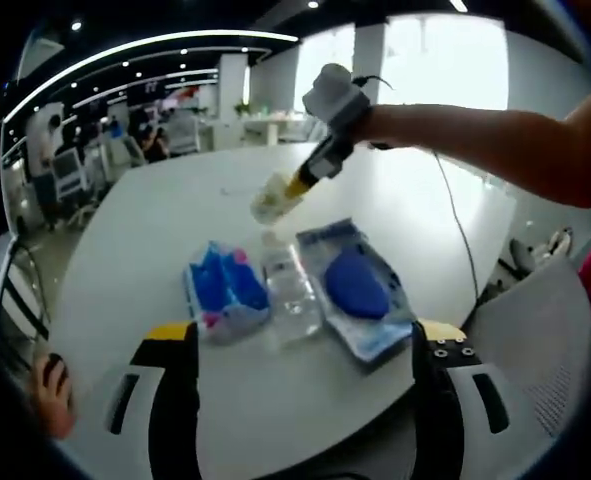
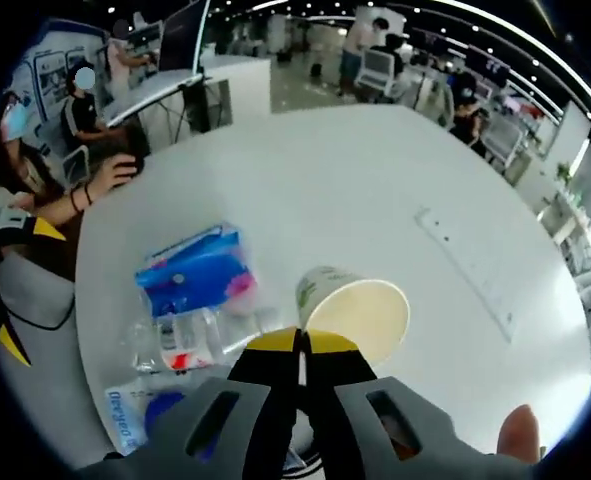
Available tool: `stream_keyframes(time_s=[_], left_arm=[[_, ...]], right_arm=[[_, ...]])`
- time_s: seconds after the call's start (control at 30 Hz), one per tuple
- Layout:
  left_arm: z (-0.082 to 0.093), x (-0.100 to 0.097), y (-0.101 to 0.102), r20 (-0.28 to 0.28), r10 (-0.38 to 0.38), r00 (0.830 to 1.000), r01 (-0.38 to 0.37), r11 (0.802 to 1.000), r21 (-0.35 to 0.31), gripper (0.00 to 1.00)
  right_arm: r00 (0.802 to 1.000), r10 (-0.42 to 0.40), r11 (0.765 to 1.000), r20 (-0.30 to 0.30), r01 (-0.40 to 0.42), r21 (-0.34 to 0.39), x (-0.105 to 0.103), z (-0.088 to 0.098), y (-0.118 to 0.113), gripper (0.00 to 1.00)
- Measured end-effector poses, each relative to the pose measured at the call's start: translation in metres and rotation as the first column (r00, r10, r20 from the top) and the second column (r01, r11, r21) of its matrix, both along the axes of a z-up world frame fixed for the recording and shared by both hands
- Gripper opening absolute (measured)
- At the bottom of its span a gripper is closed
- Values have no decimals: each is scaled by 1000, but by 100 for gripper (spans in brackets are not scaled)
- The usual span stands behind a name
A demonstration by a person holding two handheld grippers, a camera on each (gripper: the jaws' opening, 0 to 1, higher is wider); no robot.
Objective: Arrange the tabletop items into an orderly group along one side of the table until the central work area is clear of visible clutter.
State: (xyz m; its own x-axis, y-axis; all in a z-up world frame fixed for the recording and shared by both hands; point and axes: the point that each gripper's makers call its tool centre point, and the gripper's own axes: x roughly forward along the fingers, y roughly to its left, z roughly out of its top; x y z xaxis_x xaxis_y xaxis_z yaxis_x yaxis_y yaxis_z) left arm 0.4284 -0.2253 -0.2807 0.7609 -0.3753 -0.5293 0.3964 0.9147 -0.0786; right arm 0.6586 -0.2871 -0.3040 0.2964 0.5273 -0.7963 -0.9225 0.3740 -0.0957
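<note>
While lifted off the table, paper cup pinched by right gripper | left gripper fingers apart.

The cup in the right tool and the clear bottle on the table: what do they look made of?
Cup: looks like paper, matte cream inside, printed outer wall, thin rolled rim pinched by the right tool. Bottle: seems clear thin plastic, glossy, with the table showing through it; lying down between two packets.
</note>
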Motion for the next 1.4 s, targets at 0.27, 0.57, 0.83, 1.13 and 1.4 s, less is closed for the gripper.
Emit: stream_keyframes(time_s=[0.27,0.57,0.83,1.13,1.4], left_arm=[[1,1,0,2,2,1000,-2,1000,-3,85],[1,3,2,1,11,1000,-11,1000,-12,85],[1,4,3,-1,21,1000,-21,999,-24,85],[2,3,6,2,32,999,-32,999,-35,84],[3,3,7,8,40,999,-40,998,-44,84]], right_arm=[[998,50,998,-25,-51,-47,10,-2,20,2],[992,116,988,-54,-121,-96,19,-6,36,2],[978,185,964,-96,-199,-177,20,-15,57,2],[961,244,922,-130,-272,-275,19,-24,72,2],[950,270,892,-155,-308,-332,17,-29,84,2]])
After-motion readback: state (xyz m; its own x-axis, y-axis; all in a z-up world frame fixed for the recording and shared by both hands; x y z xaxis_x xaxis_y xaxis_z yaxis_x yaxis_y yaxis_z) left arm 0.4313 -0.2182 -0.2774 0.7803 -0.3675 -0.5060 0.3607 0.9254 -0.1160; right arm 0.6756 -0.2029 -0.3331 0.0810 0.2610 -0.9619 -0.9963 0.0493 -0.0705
